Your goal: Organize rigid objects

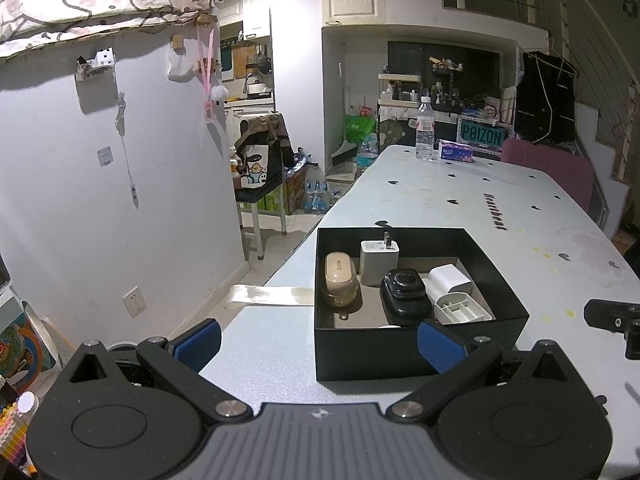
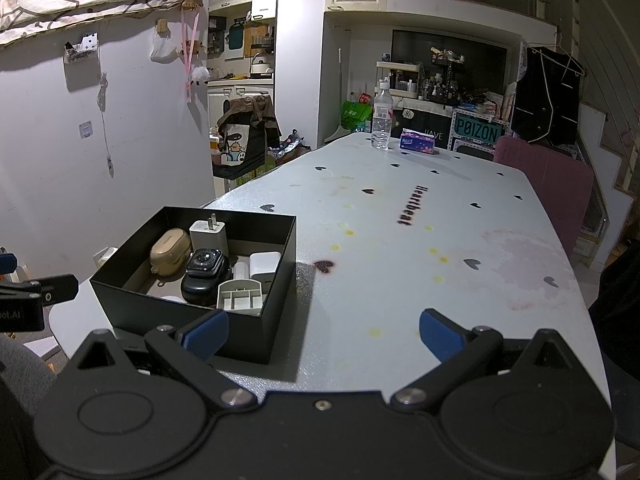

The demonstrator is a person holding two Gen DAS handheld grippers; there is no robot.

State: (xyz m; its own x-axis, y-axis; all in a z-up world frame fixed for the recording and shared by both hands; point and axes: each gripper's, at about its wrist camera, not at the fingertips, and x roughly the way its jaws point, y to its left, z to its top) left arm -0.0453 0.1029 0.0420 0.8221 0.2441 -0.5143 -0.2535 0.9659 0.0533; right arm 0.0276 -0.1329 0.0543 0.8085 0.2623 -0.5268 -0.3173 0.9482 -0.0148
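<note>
A square matte black box (image 1: 420,354) sits lower centre on the speckled white table (image 1: 460,204), holding a rounded beige case (image 1: 338,284), a glossy black watch (image 1: 404,290) and blocky white chargers (image 1: 378,262). Both the left gripper (image 1: 320,344) and right gripper (image 2: 324,332) have ribbed blue pads spread apart, empty.

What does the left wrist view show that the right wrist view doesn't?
Only the left wrist view shows the white strap lying left of the black box, and a wall socket. Only the right shows the dark heart stain right of the box. Both share the box's tan earbud case, black watch, white chargers, and both grippers open and empty.
</note>
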